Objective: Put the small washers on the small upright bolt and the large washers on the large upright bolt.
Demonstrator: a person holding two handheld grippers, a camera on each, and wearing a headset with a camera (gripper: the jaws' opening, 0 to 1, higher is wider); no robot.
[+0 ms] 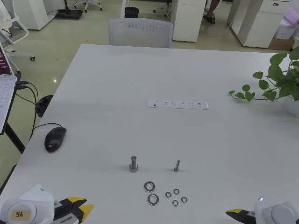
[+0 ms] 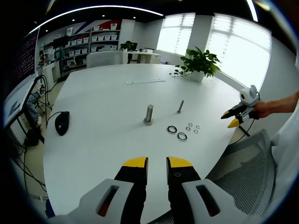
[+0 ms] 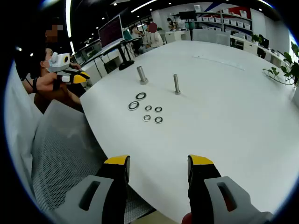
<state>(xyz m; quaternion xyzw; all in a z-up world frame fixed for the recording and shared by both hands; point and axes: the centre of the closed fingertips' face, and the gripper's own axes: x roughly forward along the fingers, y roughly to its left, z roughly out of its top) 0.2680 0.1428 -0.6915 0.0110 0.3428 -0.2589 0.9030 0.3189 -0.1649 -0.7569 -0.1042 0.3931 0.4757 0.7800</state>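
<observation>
Your left gripper [image 2: 156,163]: jaws a narrow gap apart, empty. Right gripper [image 3: 159,163]: wide open, empty. Both wait at near edge of table [image 1: 93,116]. Big washers [image 1: 146,187] lie flat nr big bolt [image 1: 133,164], small washers [image 1: 184,199] nr small bolt [image 1: 177,165], so reaches look short.

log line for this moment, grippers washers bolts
left gripper: open, empty | right gripper: open, empty | large washers: loose | small washers: loose | large bolt: bare | small bolt: bare
</observation>
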